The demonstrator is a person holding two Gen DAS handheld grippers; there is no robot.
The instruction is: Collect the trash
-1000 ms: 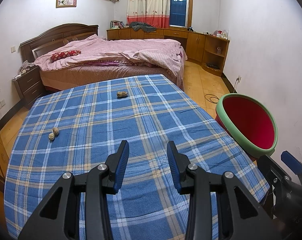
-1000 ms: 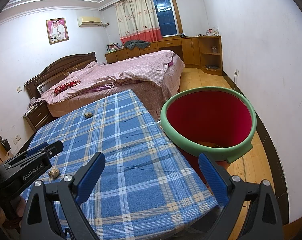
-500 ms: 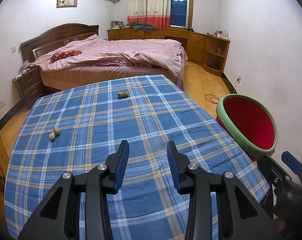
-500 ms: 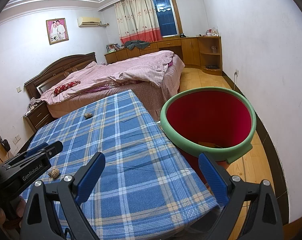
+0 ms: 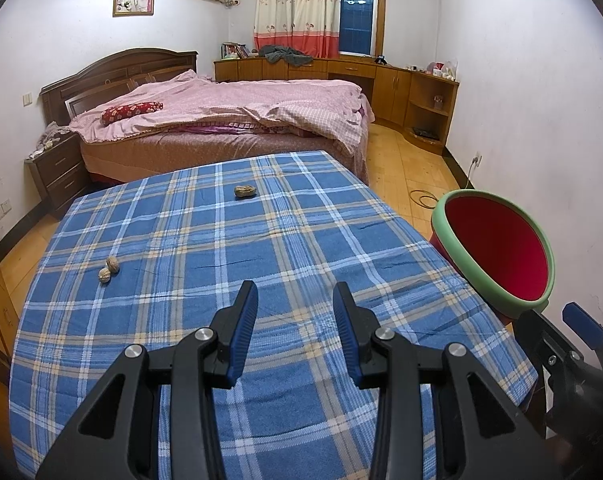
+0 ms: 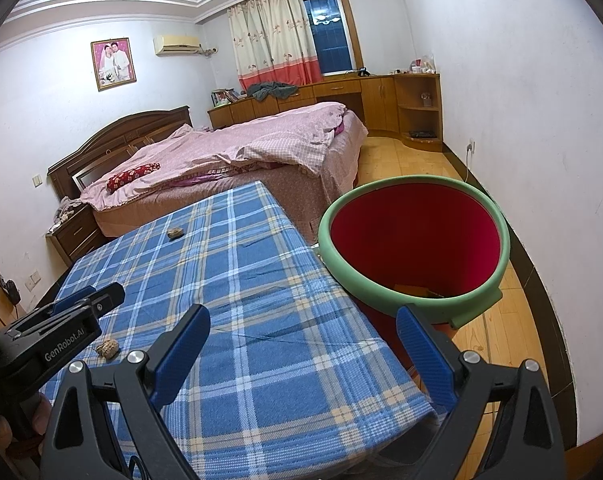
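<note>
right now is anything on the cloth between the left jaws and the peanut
Nothing visible: only bare plaid tablecloth lies between the open left gripper and the peanut. The two walnuts sit off to the left.

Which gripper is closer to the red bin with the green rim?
Right. The right gripper sits beside the red bin; the left gripper hovers over the plaid tablecloth, farther away.

Both fisheye views look forward and slightly down along their own fingers, from low over the near end of the plaid-covered desk toward the bed. The right view sits further right, close to the bin. Both share desk, bed and bin.
</note>
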